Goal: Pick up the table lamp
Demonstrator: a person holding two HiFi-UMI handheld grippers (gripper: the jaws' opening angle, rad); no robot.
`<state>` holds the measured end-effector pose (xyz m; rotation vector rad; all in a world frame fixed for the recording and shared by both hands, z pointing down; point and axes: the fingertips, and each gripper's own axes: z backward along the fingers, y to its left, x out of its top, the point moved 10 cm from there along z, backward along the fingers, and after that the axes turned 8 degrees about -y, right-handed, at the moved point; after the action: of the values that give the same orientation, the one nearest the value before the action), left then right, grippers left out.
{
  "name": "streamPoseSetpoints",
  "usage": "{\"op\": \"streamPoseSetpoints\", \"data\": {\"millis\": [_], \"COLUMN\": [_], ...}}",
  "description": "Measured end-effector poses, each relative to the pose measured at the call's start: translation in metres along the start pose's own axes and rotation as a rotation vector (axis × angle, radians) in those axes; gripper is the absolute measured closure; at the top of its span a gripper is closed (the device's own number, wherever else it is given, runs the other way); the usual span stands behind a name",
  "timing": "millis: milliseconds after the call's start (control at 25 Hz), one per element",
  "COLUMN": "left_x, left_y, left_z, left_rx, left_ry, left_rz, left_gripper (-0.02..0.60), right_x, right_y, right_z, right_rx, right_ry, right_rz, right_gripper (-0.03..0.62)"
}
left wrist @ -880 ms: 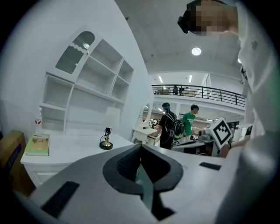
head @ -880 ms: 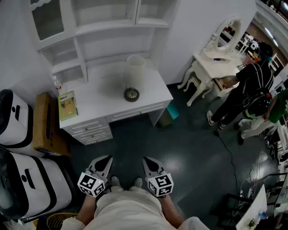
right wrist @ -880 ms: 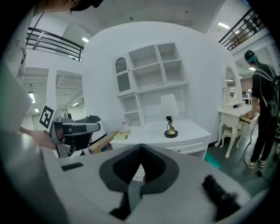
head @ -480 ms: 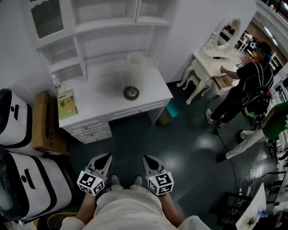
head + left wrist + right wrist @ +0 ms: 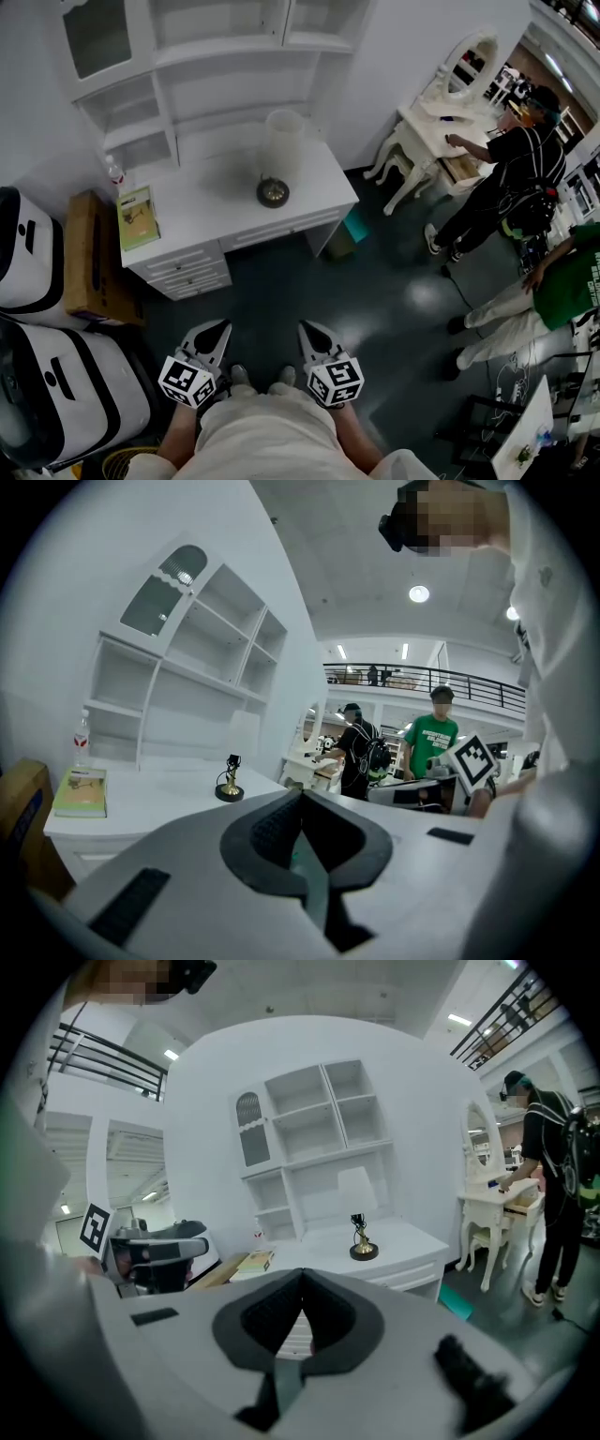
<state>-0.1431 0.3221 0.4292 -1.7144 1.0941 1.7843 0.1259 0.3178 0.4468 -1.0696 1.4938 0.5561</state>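
The table lamp [image 5: 278, 155], with a pale shade and a round dark-and-brass base, stands on the white desk [image 5: 216, 220] well ahead of both grippers. In the left gripper view the table lamp [image 5: 230, 782] is small and far off; the lamp [image 5: 362, 1241] is just as distant in the right gripper view. My left gripper [image 5: 217, 333] and right gripper [image 5: 312, 333] hang side by side near my body above the dark floor, pointing toward the desk. Both are shut with nothing between the jaws. Seen from their own cameras, the left gripper [image 5: 302, 795] and the right gripper [image 5: 302, 1276] have their tips touching.
On the desk's left part lie a green book [image 5: 137, 216] and a small bottle [image 5: 114, 174]. A cardboard box [image 5: 89, 258] and white cases [image 5: 28, 253] stand at the left. A vanity table [image 5: 441, 122] and two people [image 5: 506, 178] [image 5: 553, 291] are at the right.
Both grippers have stayed where they were. At the right, a person in green has walked further into view and the person in black has shifted at the vanity table.
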Motion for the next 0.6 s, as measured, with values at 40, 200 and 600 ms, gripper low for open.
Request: {"op": "streamPoseSetpoints", "data": {"millis": [40,200,600], "left_x": [0.000,-0.002,-0.004], "left_y": [0.002,0.012,0.044], "left_z": [0.002,0.008,0.024], "left_rx": [-0.001,-0.006,-0.036], "left_ry": [0.000,-0.001,0.031], "left_rz": [0.000,-0.003,-0.014], "left_gripper": [0.572,0.572,0.572], "right_x": [-0.001,-0.004,-0.011], "right_y": [0.002,0.008,0.038], "right_z": [-0.001,-0.007,-0.024], "right_rx": [-0.004,-0.025,-0.068], "right_ry": [-0.001,-0.003,-0.013], "right_rz": [-0.001,0.005,0.031], "right_gripper": [0.582,0.582,0.582]}}
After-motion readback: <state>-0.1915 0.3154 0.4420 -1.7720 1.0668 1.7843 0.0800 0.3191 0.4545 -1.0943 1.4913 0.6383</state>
